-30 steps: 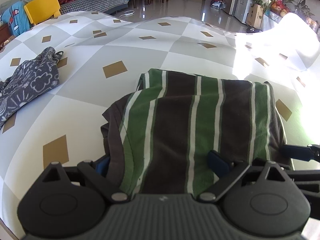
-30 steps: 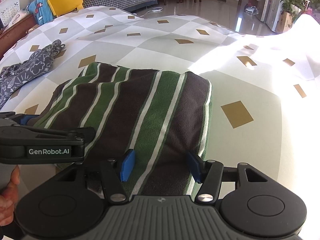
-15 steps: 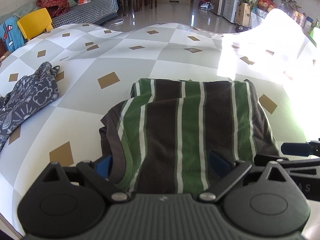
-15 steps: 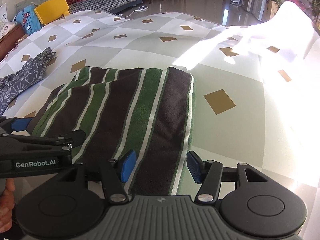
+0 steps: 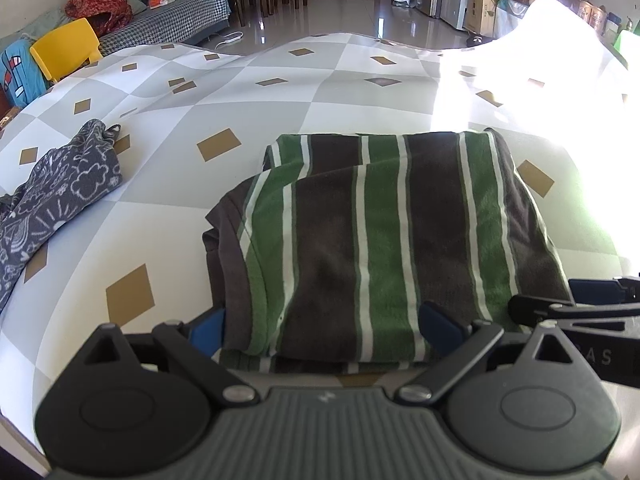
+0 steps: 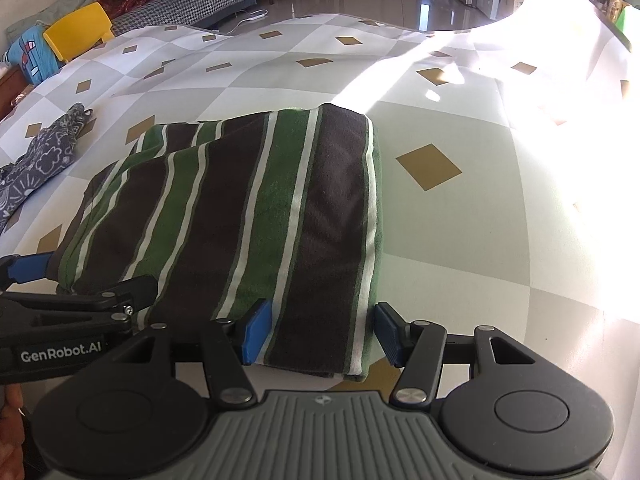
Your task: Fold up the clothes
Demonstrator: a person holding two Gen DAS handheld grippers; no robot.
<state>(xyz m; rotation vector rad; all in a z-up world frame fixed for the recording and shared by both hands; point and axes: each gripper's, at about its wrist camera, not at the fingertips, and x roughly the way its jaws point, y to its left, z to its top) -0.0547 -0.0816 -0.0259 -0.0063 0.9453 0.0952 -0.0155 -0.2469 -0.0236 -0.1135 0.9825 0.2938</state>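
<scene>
Beyond the fingers, a yellow chair (image 5: 66, 50) and checked sofa (image 5: 168, 20) stand far left on a glossy floor (image 5: 340, 12); sunlight floods in at right

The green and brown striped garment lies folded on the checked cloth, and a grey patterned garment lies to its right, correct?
Not quite: the grey patterned garment lies to the left of the green and brown striped garment, as the left wrist view shows.
</scene>
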